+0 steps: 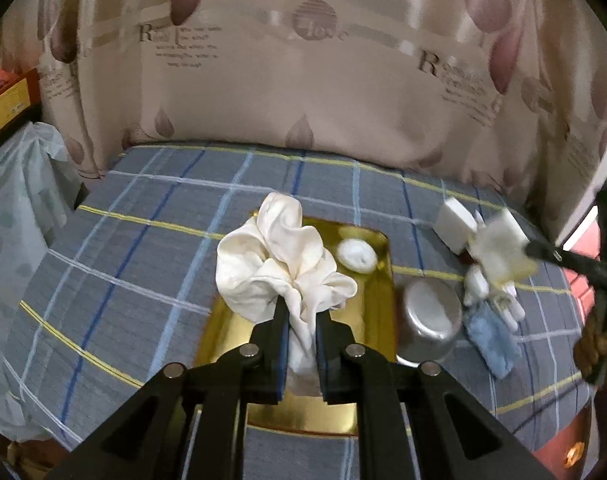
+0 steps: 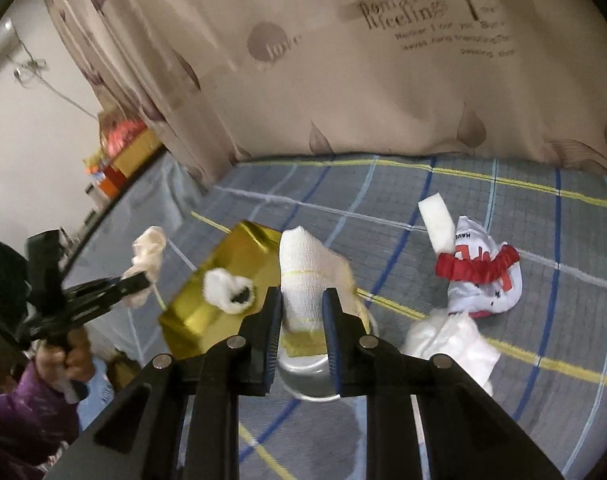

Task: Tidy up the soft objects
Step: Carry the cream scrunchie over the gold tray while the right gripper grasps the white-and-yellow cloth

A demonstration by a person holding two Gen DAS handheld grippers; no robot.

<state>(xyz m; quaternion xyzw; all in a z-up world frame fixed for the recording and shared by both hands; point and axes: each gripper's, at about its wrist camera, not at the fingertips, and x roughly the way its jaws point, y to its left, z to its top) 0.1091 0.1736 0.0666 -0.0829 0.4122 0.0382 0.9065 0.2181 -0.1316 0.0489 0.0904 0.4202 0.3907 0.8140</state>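
Carrying cloths, the left gripper [image 1: 299,316] has its jaws clamped on a cream cloth [image 1: 279,264] above the gold tray [image 1: 375,320]; the right gripper [image 2: 302,300] pinches a white gauze pad [image 2: 309,276] over the steel bowl [image 2: 311,376]. Next likely comes lowering and releasing each.

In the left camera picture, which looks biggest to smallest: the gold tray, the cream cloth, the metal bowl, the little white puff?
1. gold tray
2. cream cloth, though it is held nearer the camera, so unsure
3. metal bowl
4. little white puff
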